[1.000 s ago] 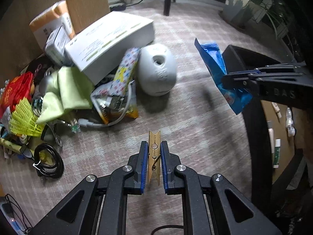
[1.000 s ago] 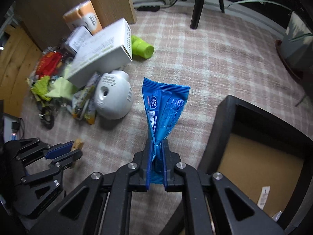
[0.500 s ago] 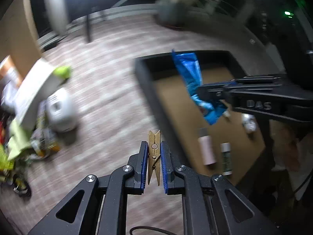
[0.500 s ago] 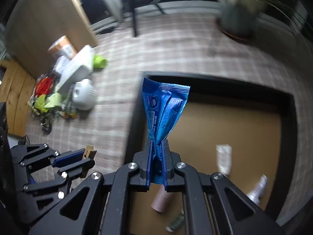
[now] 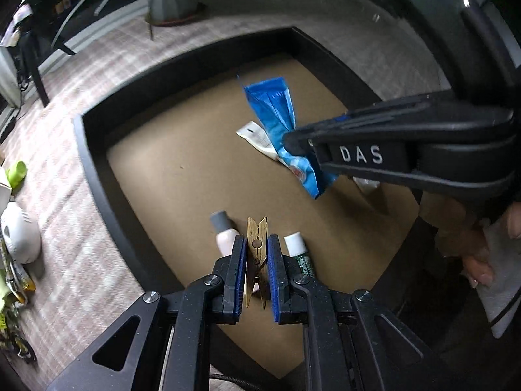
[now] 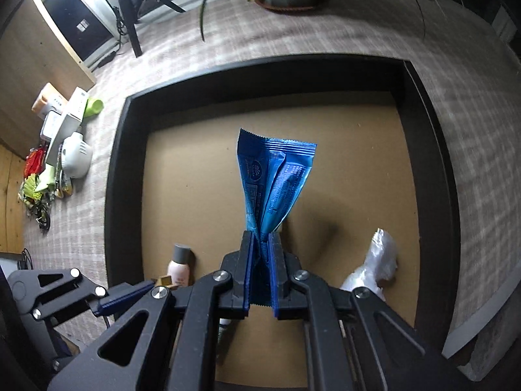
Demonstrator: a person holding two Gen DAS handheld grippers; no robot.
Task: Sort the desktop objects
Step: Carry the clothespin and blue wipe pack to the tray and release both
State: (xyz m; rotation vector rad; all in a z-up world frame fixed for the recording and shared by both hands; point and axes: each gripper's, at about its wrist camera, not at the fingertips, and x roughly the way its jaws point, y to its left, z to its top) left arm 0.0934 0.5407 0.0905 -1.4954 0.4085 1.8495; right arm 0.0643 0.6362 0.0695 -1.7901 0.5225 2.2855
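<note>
Between the blue pads of our left claw (image 5: 255, 262) we are pinching a wooden clothespin (image 5: 256, 247) upright, and our right claw (image 6: 260, 272) is squeezing the lower end of a blue snack packet (image 6: 275, 182). Both are hanging over the black tray (image 6: 112, 176) with its brown floor, where a pink bottle (image 6: 179, 268), a white-capped tube (image 5: 298, 251) and a crumpled clear wrapper (image 6: 377, 260) are lying. Off to the left on the checked surface (image 6: 325, 36), we are seeing the unsorted pile (image 6: 62, 150) well apart from the tray.
</note>
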